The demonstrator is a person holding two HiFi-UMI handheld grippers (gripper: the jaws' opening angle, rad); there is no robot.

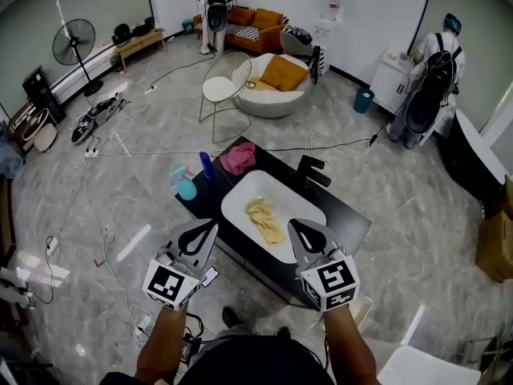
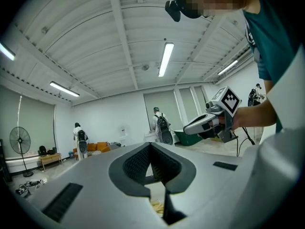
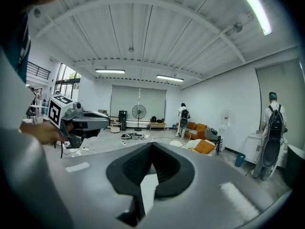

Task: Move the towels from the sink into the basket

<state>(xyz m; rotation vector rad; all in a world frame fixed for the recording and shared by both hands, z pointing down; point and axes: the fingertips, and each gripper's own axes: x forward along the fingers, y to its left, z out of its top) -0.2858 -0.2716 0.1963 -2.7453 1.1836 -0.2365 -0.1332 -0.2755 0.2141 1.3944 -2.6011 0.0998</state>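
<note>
Left claw (image 1: pixel 210 228) and right claw (image 1: pixel 295 226), both closed and empty, reach forward near a crumpled yellow towel (image 1: pixel 264 220) in a glossy white sink (image 1: pixel 239 197).

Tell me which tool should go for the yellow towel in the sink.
Right, probably. The right tool hangs over the sink's near rim, closest to the yellow towel; the left tool sits outside the rim, further off. Both are shut and empty.

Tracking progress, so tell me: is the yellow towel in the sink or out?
In. The yellow towel lies crumpled inside the white sink.
</note>
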